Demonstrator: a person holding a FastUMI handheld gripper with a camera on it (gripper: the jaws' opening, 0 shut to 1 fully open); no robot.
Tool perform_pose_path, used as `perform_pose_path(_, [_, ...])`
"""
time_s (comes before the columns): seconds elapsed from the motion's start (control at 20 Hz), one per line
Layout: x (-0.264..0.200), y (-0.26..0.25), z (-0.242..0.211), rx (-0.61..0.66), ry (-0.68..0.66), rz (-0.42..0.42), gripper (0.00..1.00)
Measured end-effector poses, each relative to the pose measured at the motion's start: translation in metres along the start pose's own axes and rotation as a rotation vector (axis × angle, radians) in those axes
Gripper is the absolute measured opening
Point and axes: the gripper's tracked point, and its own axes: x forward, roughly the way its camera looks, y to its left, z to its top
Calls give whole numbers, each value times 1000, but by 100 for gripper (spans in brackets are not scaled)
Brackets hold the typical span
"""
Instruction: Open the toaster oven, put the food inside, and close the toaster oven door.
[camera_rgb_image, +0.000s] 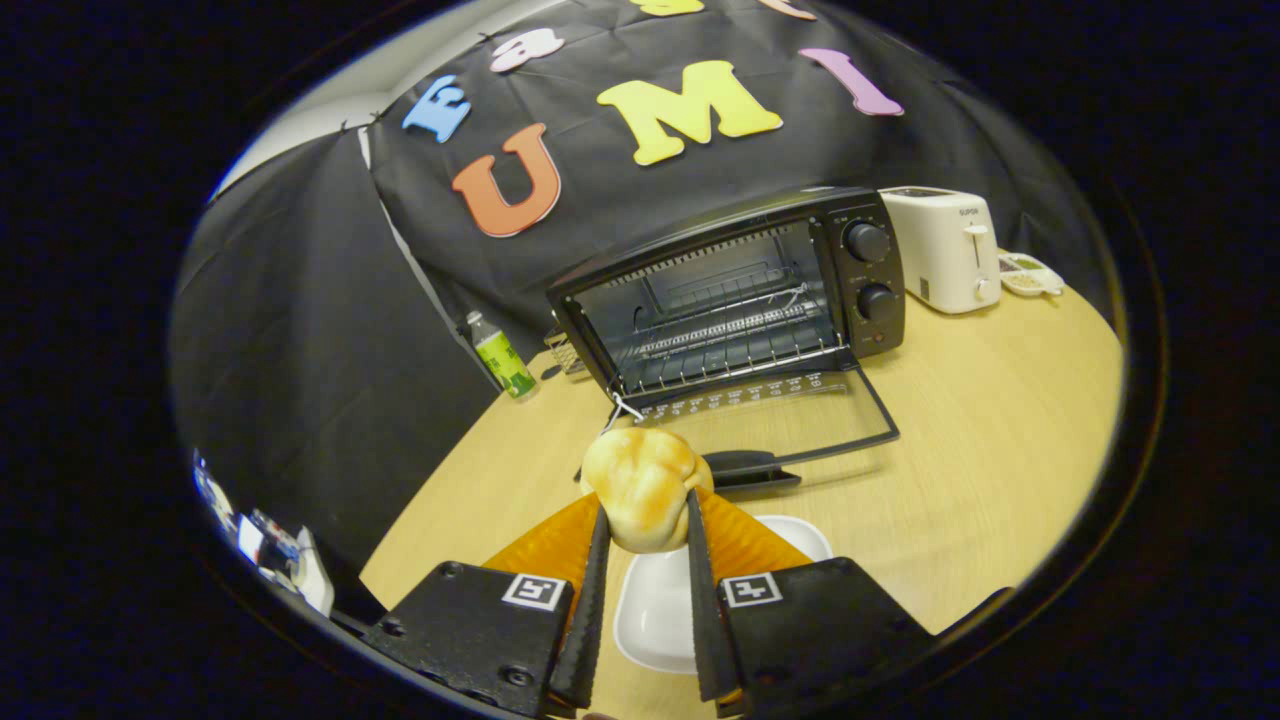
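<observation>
Item: bread roll (645, 488), frame centre, clamped between my tongs (645, 525) above the white dish (660, 600). Toaster oven (730, 295), door (790, 420) down, mouth dead ahead, upper centre, on table (1000, 430).

Cam rides on the gripper (645, 530), looking forward along its two fingers and tilted down at the wooden table (980, 440) from above. The open toaster oven (730, 295) sits straight ahead, fairly near, with the booth wall behind. Fisheye bends everything.
</observation>
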Motion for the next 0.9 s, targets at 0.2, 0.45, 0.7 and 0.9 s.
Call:
perform_pose_path(0.2, [29, 21, 49, 82, -47, 50, 43])
perform_pose_path(0.45, [81, 25, 86, 169, -82, 60, 43])
perform_pose_path(0.7, [130, 7, 107, 79, -106, -59, 43])
perform_pose_path(0.9, [165, -8, 113, 16, -114, -163, 43])
